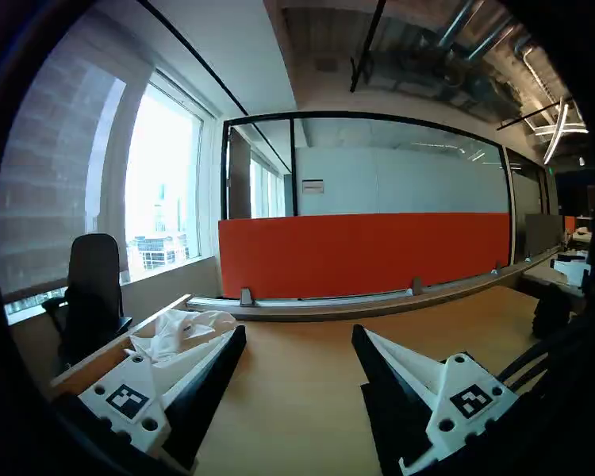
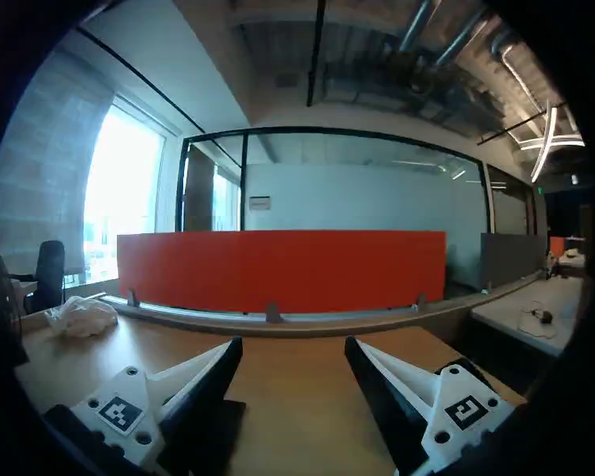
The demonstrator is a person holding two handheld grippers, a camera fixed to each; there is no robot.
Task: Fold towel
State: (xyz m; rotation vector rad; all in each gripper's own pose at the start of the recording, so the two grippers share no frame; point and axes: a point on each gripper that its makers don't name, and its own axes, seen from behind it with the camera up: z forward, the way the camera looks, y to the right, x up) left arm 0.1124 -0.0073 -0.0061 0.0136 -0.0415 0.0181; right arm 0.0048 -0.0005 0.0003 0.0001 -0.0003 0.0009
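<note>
Towel: a white towel [image 1: 178,329], crumpled into a loose heap with many creases, not spread flat.
Desk: a light wooden desk [image 1: 297,397] with a smooth top; the towel lies at its far left corner.
Room, left to right: a bright window [image 1: 159,198], a black office chair [image 1: 91,293], an orange divider panel [image 1: 361,254] along the back edge of the desk, a glass wall [image 1: 401,178] behind it, and bare pipes [image 1: 456,32] under the ceiling.
Left gripper [image 1: 297,329]: the fingers stand wide apart with nothing between them.
Towel and left gripper: in the left gripper view the heap sits just behind the tip of the finger on the left, partly hidden by it; I cannot tell if they touch.
Right gripper [image 2: 292,341]: also wide apart and holding nothing.
Towel and right gripper: in the right gripper view the towel lies well apart, far off to the left near the back edge.
</note>
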